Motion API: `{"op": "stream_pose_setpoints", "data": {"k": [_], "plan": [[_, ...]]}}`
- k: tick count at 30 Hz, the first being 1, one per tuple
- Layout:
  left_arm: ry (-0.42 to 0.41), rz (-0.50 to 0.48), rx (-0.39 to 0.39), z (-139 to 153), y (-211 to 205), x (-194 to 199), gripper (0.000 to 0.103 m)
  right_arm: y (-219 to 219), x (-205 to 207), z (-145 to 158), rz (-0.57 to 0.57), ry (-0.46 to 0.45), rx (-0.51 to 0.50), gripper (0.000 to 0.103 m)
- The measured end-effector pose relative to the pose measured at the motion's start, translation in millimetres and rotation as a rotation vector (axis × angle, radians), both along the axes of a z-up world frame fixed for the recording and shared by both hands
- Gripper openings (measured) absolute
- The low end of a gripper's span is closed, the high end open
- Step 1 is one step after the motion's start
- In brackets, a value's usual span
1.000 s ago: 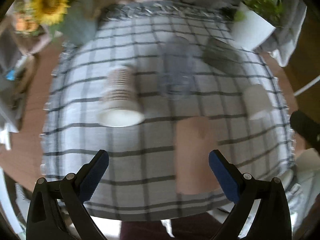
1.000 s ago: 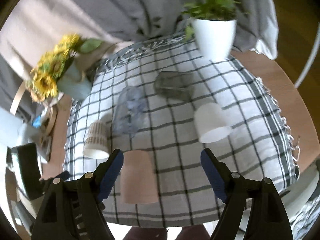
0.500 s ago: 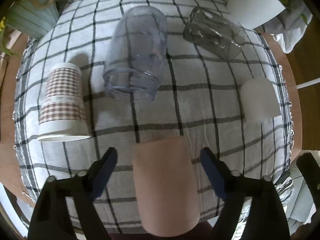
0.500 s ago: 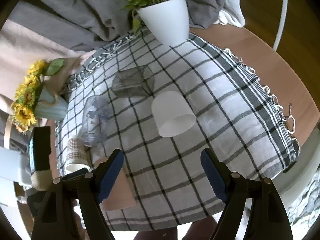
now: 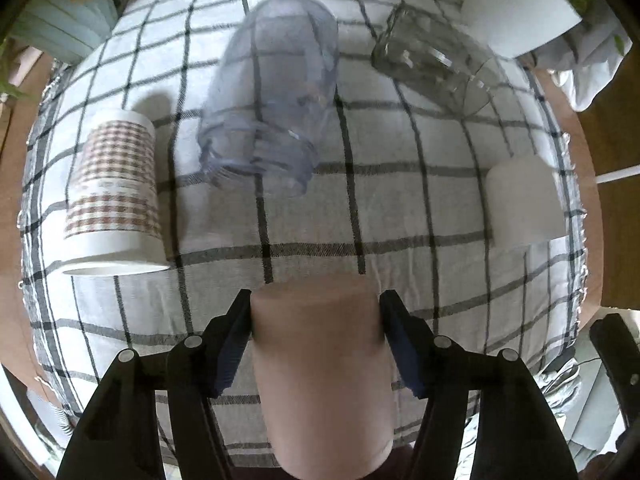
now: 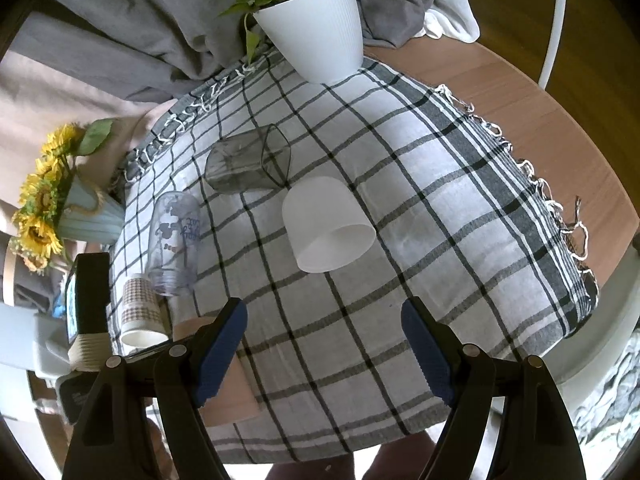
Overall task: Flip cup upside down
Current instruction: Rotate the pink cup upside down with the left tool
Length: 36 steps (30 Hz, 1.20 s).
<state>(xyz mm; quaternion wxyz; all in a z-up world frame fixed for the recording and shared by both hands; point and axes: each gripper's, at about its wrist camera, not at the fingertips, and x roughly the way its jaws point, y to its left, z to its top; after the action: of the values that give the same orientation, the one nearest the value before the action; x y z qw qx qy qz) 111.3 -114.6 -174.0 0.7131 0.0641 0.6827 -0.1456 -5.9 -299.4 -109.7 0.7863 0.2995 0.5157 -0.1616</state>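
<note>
The left tool (image 5: 316,336) is pressing its blue pads against both sides of the pink cup (image 5: 322,372), which is lying on its side at the near edge of the surface (image 6: 560,168) on the checked cloth (image 6: 440,208), closed end pointing away. The right tool (image 6: 324,348) is hovering with its fingers wide apart and holding nothing, the pink cup showing partly behind its left finger. Just beyond, a paper cup with a brown check pattern (image 5: 114,196) is standing rim-down at the left, and a frosted white cup (image 6: 326,226) is lying on its side near the middle. Farther back, a clear printed bottle (image 6: 174,240) and a smoky square glass (image 6: 248,162) are lying tipped over. At the far edge, a white plant pot (image 6: 316,28) and a sunflower vase (image 6: 86,216) are standing.
</note>
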Motion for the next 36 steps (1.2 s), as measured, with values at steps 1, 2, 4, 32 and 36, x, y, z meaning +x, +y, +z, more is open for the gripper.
{"op": "stream_pose_setpoints", "data": {"k": [1, 2, 4, 32, 36], "plan": [[-0.014, 0.000, -0.006, 5, 2, -2, 0.063, 1, 0, 1, 0.003, -0.004, 0.001, 0.080], [-0.034, -0.001, -0.014, 11, 2, -3, 0.063, 1, 0, 2, 0.006, -0.009, 0.000, 0.080], [-0.073, -0.009, -0.028, 22, 3, -6, 0.063, 3, 0, 5, 0.012, -0.019, -0.003, 0.080], [-0.316, -0.142, -0.070, 54, 6, -68, 0.062, 13, -13, 10, 0.079, -0.009, -0.063, 0.080], [-0.321, -0.142, -0.077, 53, 8, -74, 0.062, 18, -13, 8, 0.094, 0.002, -0.070, 0.080]]}}
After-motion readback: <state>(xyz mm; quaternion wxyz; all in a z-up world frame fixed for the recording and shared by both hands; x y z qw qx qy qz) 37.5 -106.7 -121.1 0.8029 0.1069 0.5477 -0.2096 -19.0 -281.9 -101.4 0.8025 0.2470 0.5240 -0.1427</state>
